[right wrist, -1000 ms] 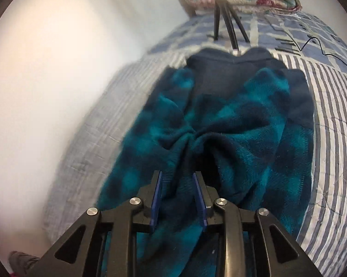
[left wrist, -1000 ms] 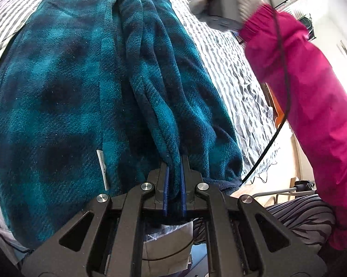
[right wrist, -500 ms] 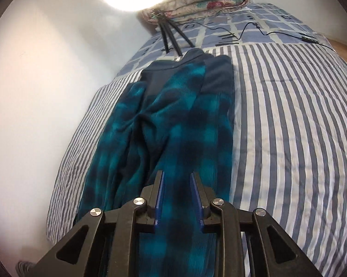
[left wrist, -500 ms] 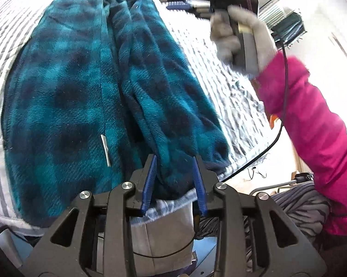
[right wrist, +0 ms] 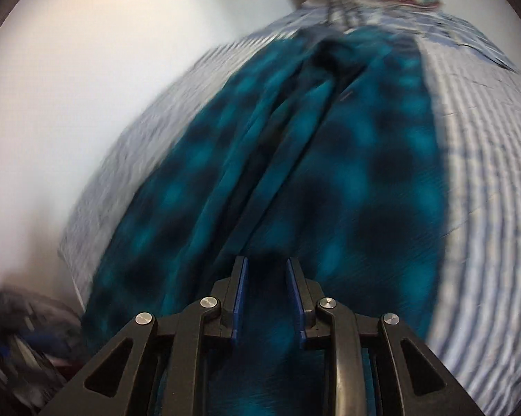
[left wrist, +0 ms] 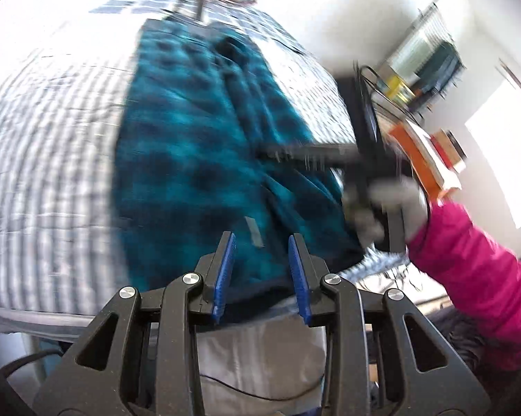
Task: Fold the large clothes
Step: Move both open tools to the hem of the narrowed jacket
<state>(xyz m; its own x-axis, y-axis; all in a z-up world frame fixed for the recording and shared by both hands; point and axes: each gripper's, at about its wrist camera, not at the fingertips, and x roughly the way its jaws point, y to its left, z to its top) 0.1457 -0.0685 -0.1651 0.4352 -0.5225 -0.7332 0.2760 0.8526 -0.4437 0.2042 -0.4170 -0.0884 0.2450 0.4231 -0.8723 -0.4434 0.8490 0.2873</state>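
Lying lengthwise down the striped bed (left wrist: pixel 52 159), the teal plaid fleece garment (left wrist: pixel 191 159) has just been let go by both hand-held grippers. A second ago the left gripper (left wrist: pixel 262 270) was clamped on a bunched fold at the garment's near hem; now its blue-padded jaws stand apart, empty, above that hem at the foot edge of the bed. The right gripper (right wrist: pixel 265 301), then nosed into the cloth farther up the garment, now hovers over the near end as well, jaws parted and holding nothing. In the left view the same gripper (left wrist: pixel 316 154) shows as a dark blur over the garment's right edge, carried by a gloved hand (left wrist: pixel 385 204) on a pink sleeve (left wrist: pixel 475 277). Both views are smeared by motion. The garment reads as doubled along its length, a ridge of folds running down its middle, so the lengthwise fold appears done; a crosswise fold, hem toward the far end, looks likely next.
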